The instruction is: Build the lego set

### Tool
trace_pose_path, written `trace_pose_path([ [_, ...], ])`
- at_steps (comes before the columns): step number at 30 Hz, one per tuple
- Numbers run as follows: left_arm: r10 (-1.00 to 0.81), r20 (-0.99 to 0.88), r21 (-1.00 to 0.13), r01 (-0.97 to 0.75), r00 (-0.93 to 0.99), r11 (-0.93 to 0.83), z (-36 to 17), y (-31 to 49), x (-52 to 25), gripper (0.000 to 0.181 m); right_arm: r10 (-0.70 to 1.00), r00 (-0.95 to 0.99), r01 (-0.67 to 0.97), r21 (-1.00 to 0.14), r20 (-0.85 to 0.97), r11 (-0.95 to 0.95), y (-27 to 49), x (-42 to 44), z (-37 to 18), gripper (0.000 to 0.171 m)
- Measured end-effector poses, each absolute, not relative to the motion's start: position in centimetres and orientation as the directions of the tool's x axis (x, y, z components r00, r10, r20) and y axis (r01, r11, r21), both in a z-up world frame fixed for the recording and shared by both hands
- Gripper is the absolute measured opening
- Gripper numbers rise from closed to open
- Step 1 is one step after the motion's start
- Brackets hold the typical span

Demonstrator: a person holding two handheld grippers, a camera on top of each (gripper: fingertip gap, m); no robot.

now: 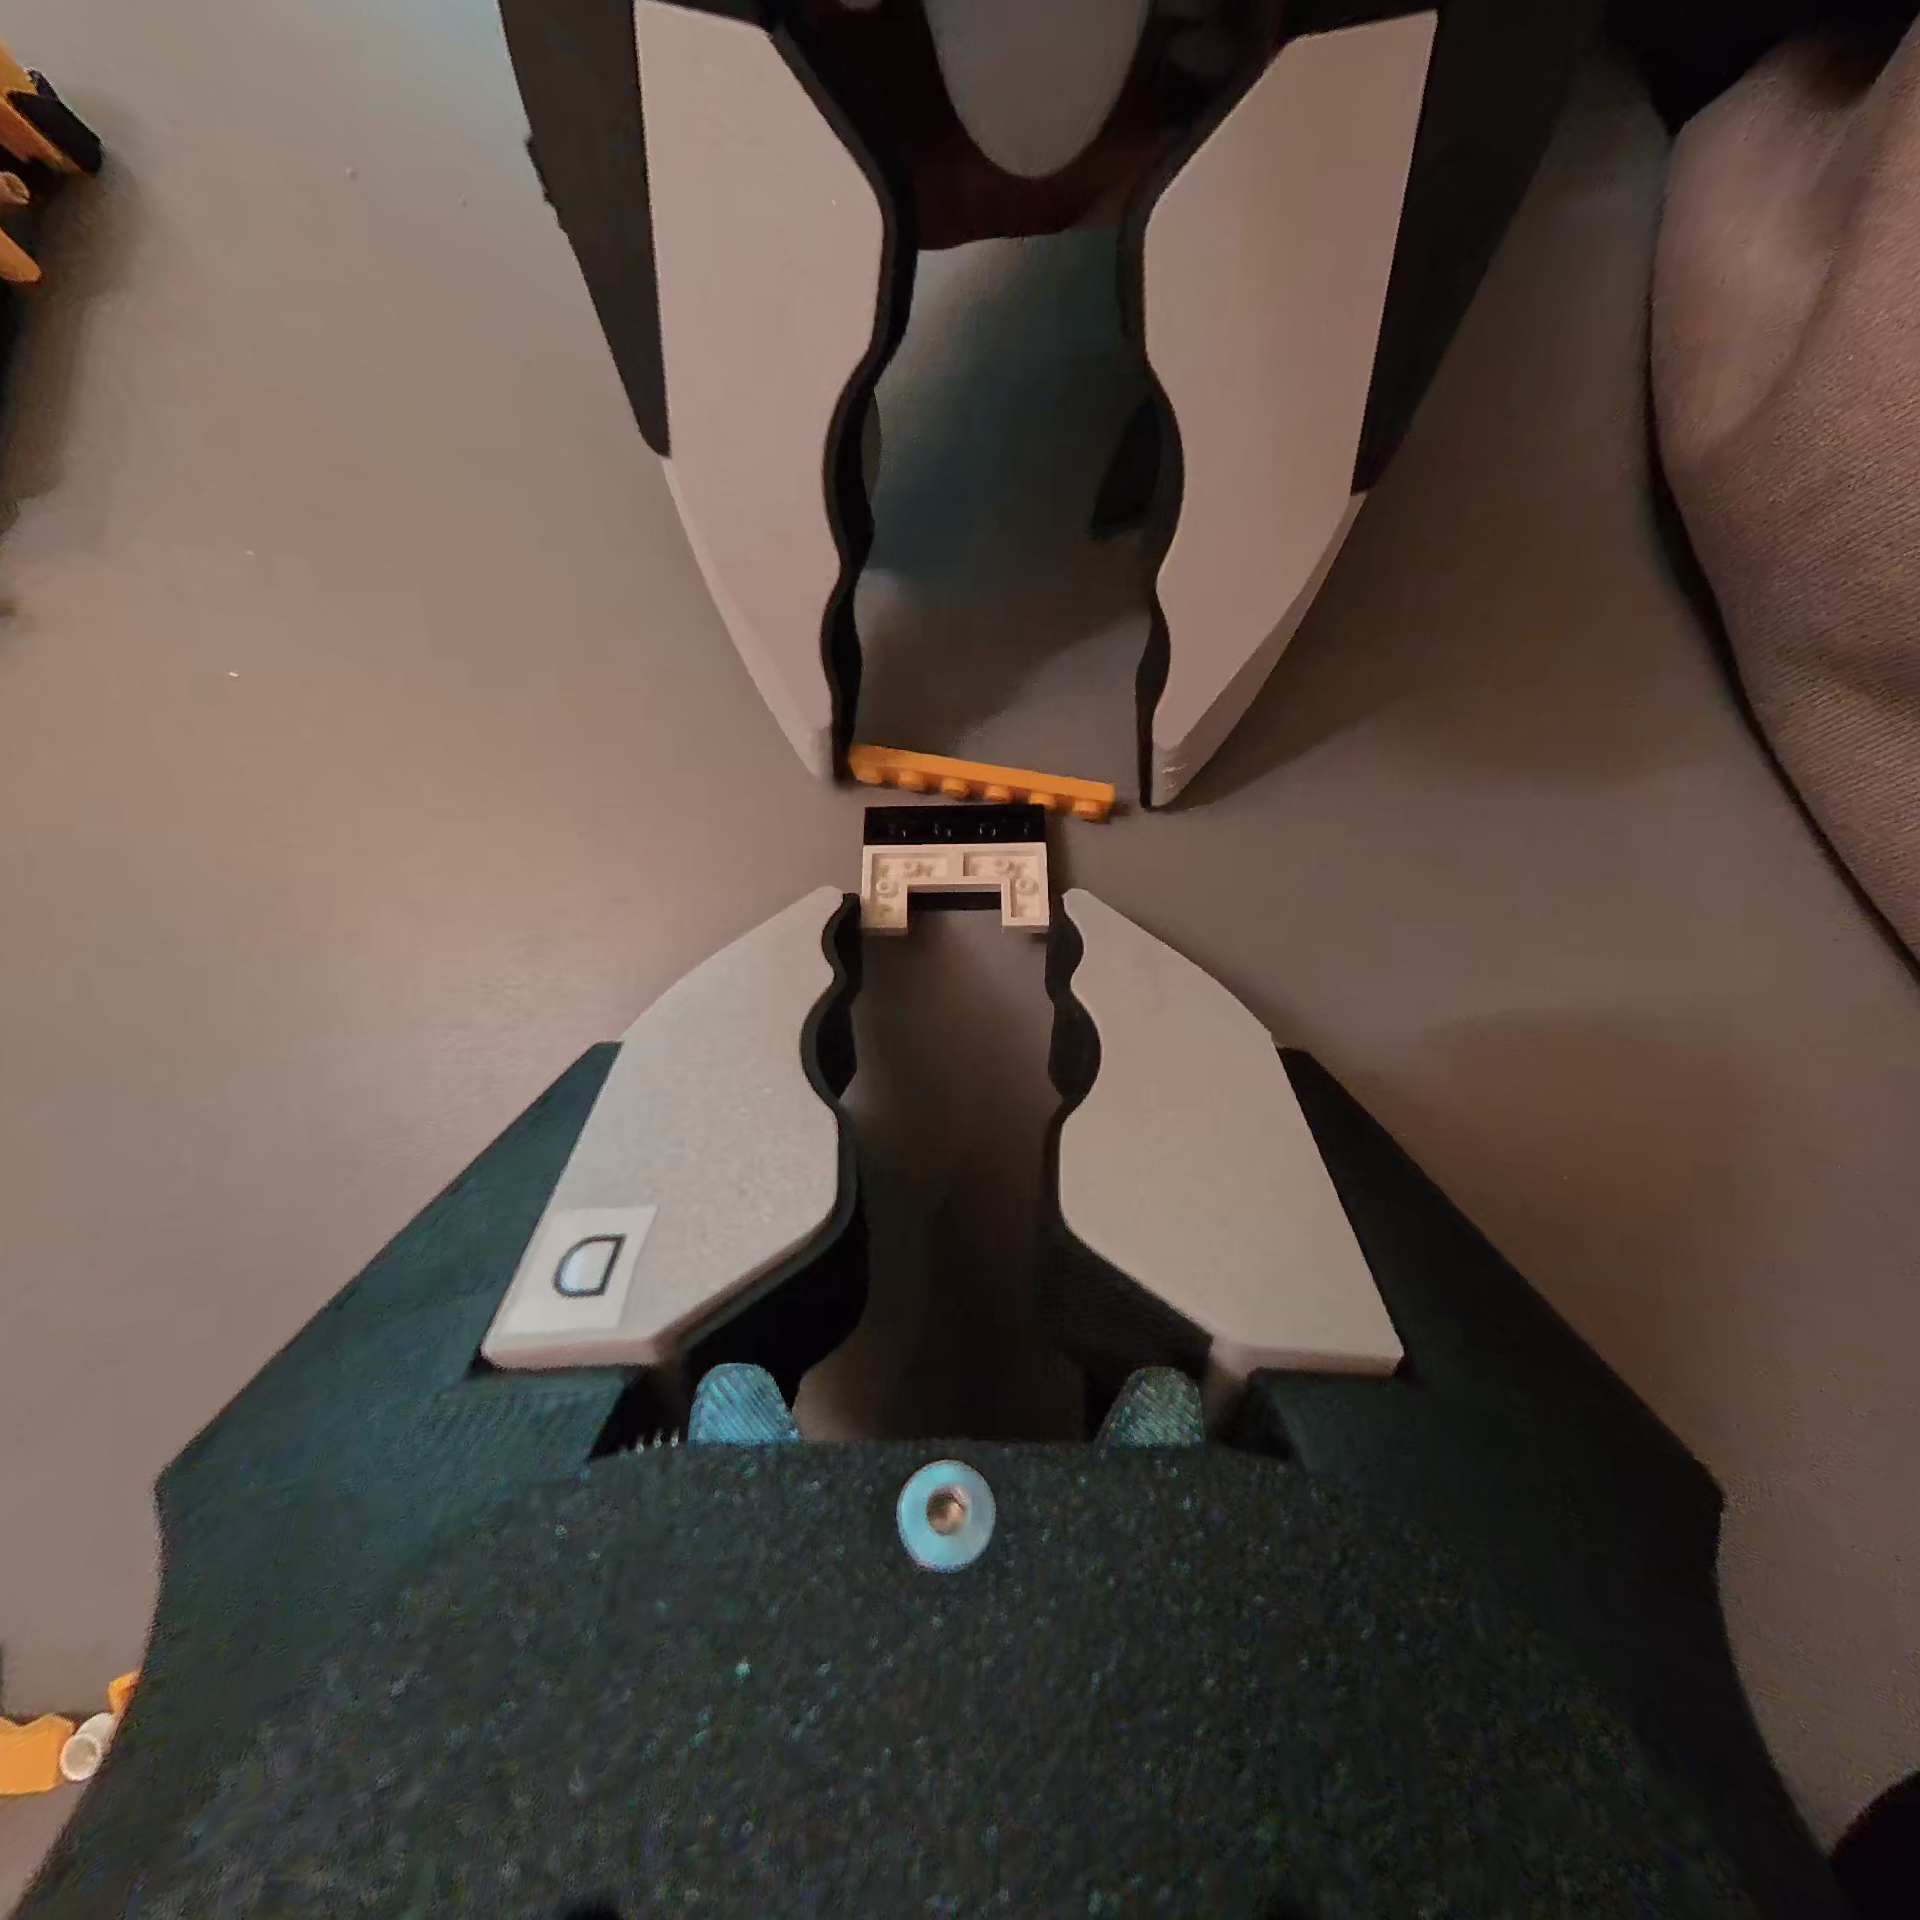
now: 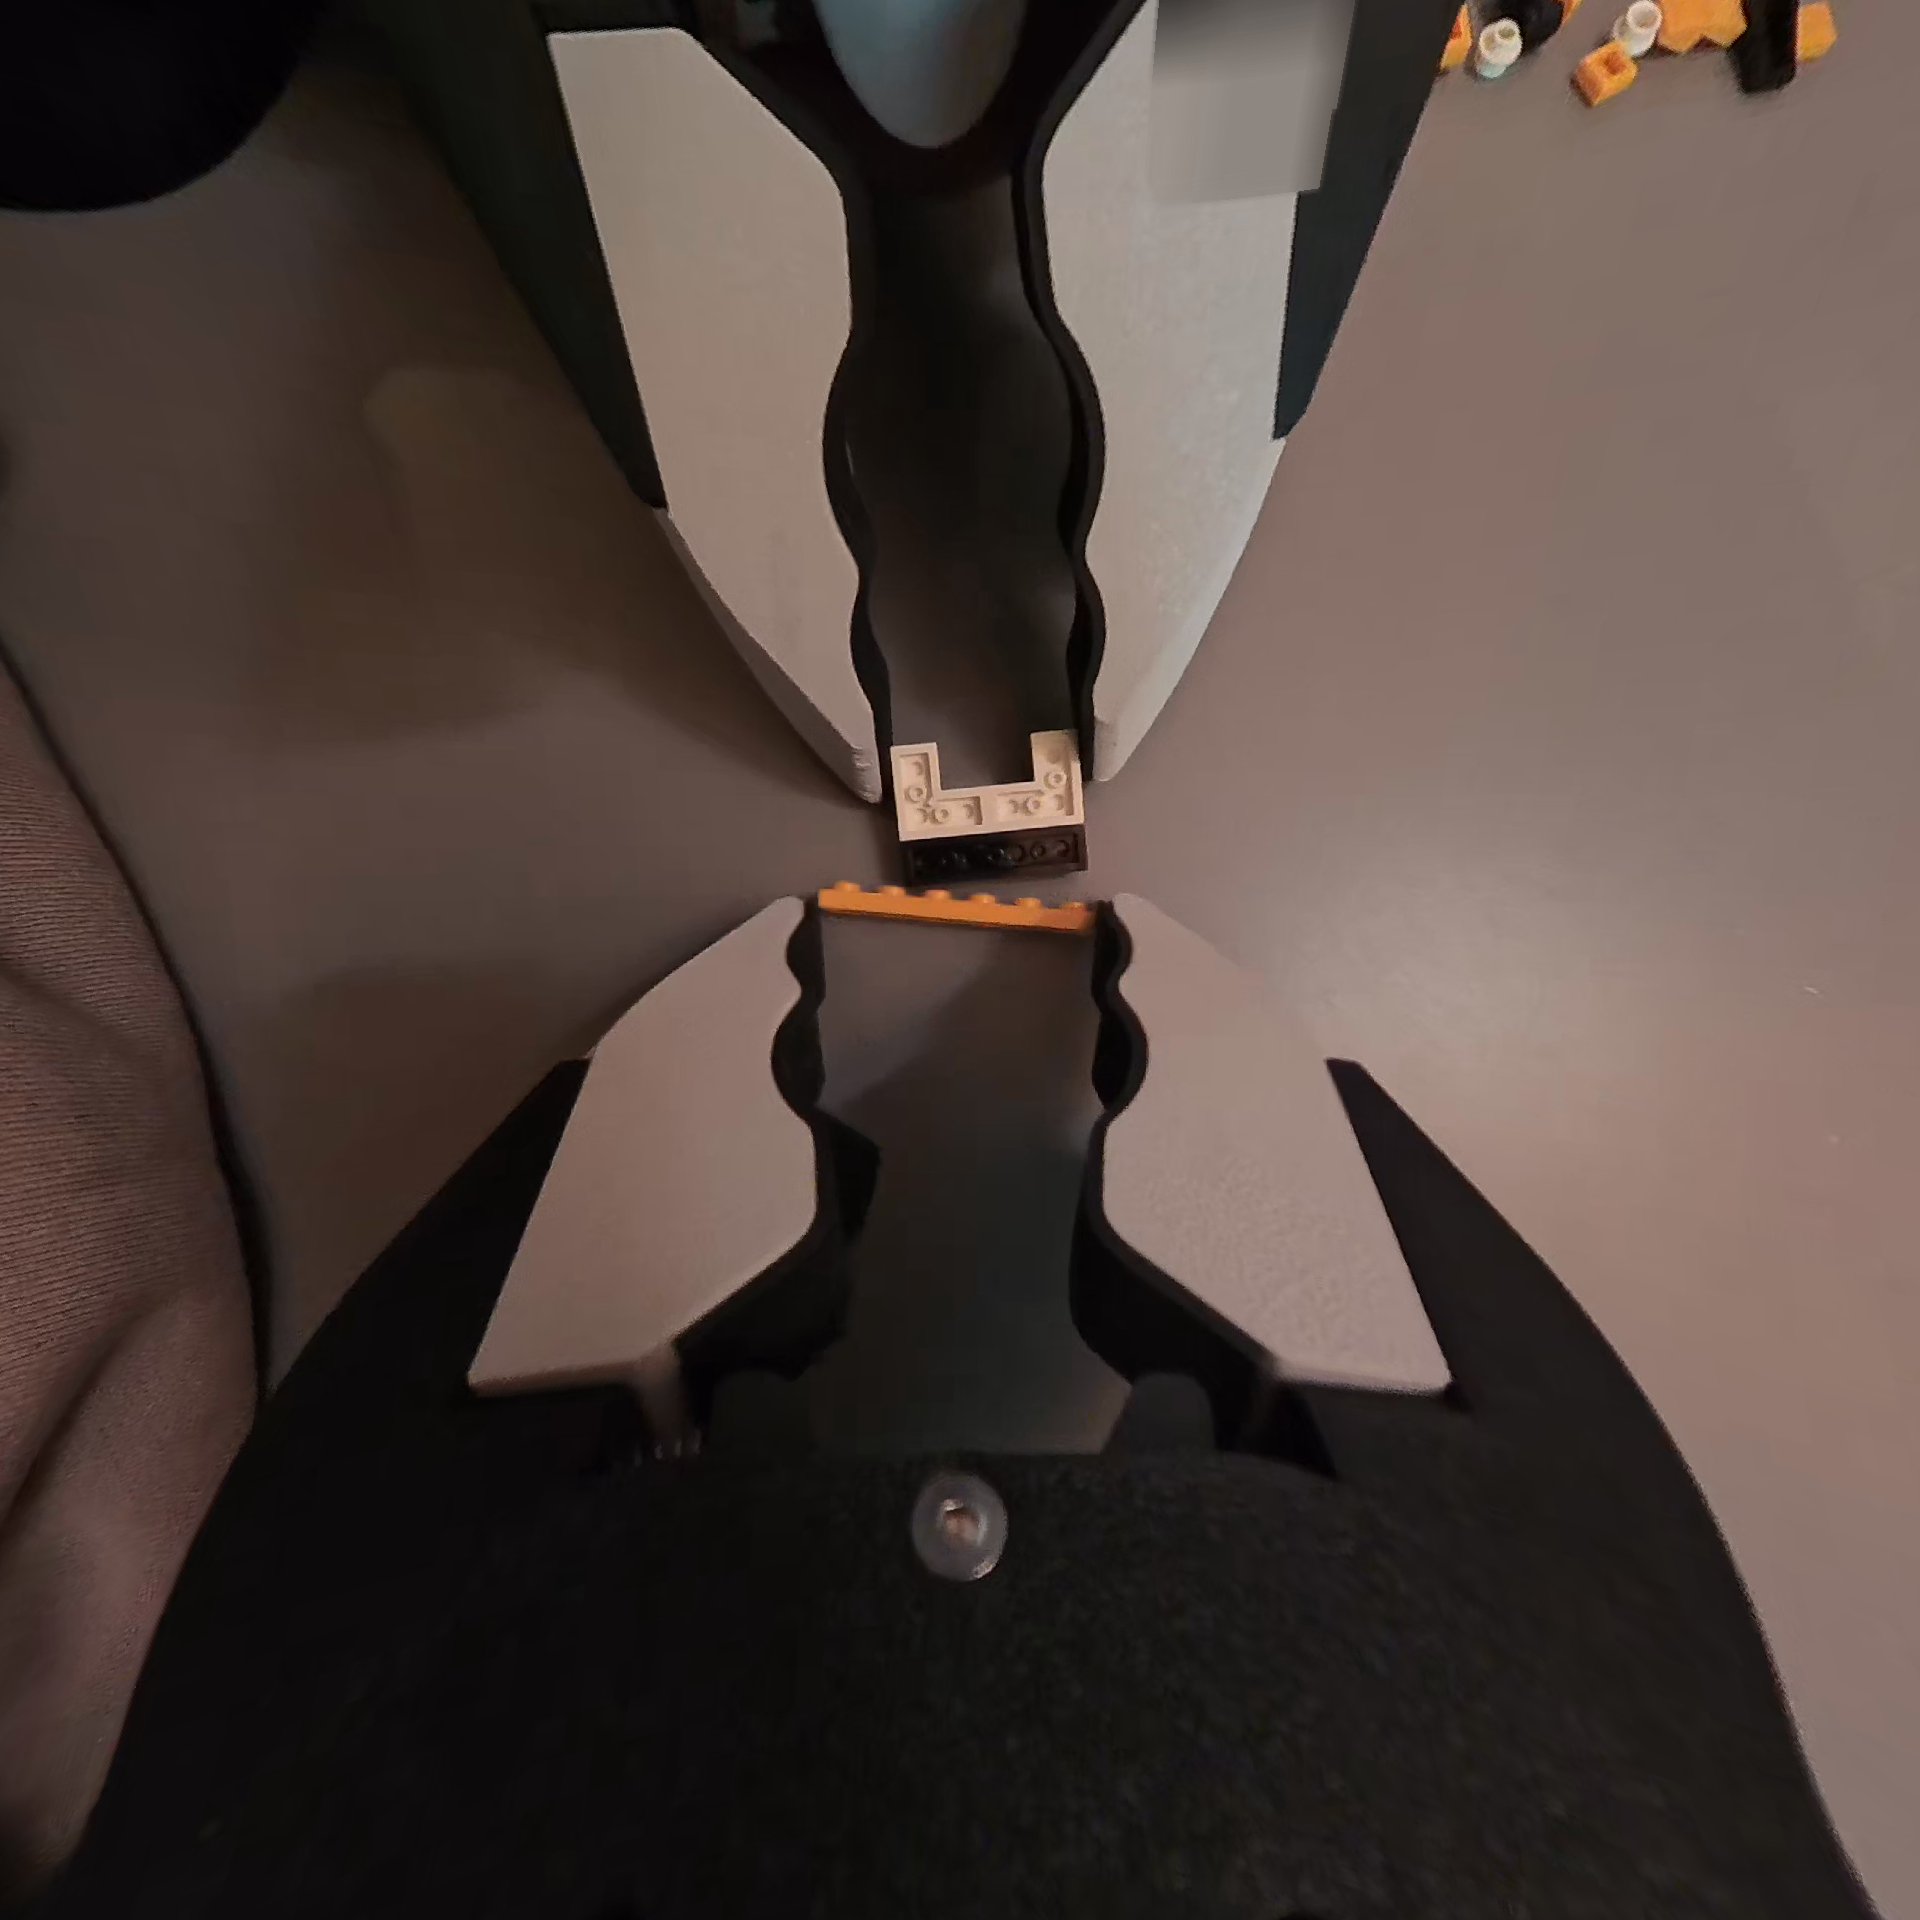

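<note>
Left hand-held gripper pinches white-black bracket by its ends. Right hand-held gripper pinches orange plate endwise, just beside bracket. Judged light, rigid, slippery; plate thin, may pivot.

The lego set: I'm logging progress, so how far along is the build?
Early. Done: a grey notched piece sits joined to a black brick. In hand: the left gripper holds that pair, the right gripper holds an orange plate facing it, not yet attached. Left: loose pieces on the table.
</note>
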State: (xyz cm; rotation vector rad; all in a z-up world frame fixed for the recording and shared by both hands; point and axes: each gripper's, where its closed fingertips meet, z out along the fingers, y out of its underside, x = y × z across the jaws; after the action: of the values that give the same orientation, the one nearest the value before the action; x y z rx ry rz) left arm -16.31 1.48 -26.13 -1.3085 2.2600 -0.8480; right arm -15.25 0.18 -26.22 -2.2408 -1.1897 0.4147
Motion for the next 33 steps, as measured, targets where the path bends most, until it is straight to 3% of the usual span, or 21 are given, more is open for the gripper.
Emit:
trace_pose_path([
  [11, -0.876, 0.024, -0.711, -0.625, -0.482, 0.323, -25.2, 1.6, -16.8, 0.043, 0.87, 0.493, 0.704, -0.582, -0.014, -0.408, 1.3, -14.5, -24.5, 0.049],
  [16, -0.881, 0.32, -0.808, -0.586, -0.348, -0.063, -21.4, 2.5, -15.6, 0.028, 0.873, 0.475, 0.692, -0.659, 0.109, -0.294, 3.1, -14.3, -22.5, 0.049],
  [21, -0.751, 0.639, -0.689, -0.557, -0.167, -0.463, -19.8, 3.8, -14.0, 0.026, 0.826, 0.5, 0.712, -0.666, 0.259, -0.221, 4.2, -13.4, -22.0, 0.049],
  [33, -0.809, 0.587, -0.671, -0.543, 0.027, -0.505, -21.1, 4.1, -12.1, 0.016, 0.742, 0.54, 0.748, -0.63, 0.398, -0.207, 5.3, -12.9, -21.8, 0.049],
])
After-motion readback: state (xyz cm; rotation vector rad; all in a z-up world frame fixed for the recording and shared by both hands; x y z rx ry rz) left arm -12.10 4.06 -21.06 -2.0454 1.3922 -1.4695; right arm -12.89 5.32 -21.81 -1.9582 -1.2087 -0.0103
